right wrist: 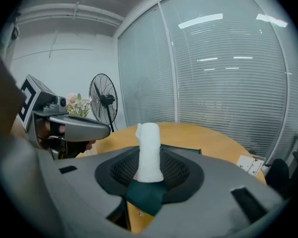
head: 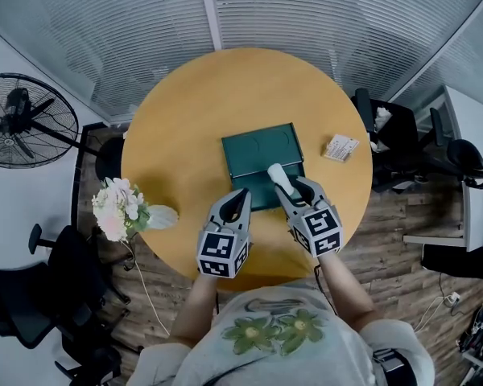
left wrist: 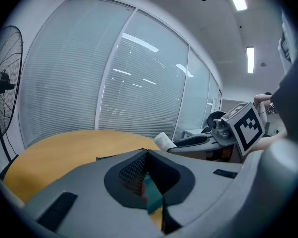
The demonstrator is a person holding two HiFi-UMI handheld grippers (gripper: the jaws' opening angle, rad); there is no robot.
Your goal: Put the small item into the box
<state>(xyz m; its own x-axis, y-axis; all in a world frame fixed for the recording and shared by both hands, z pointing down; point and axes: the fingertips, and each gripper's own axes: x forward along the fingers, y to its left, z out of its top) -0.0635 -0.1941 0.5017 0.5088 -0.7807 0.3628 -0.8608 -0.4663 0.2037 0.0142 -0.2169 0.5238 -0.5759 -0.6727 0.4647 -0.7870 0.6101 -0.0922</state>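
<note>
A dark green open box (head: 262, 153) lies at the middle of the round wooden table (head: 177, 127). My right gripper (head: 294, 185) hovers over the box's near right corner, shut on a small white item (head: 279, 176). In the right gripper view the white item (right wrist: 149, 152) stands upright between the pads, with the green box (right wrist: 145, 196) showing below. My left gripper (head: 243, 193) sits at the box's near edge, jaws together with nothing between them. From the left gripper view I see the white item (left wrist: 164, 141) to the right, and a sliver of green box (left wrist: 151, 192) through the jaws.
A small white card packet (head: 340, 147) lies on the table to the right of the box. A bouquet of flowers (head: 121, 207) rests at the table's left edge. A floor fan (head: 20, 119) and office chairs (head: 394, 135) stand around the table.
</note>
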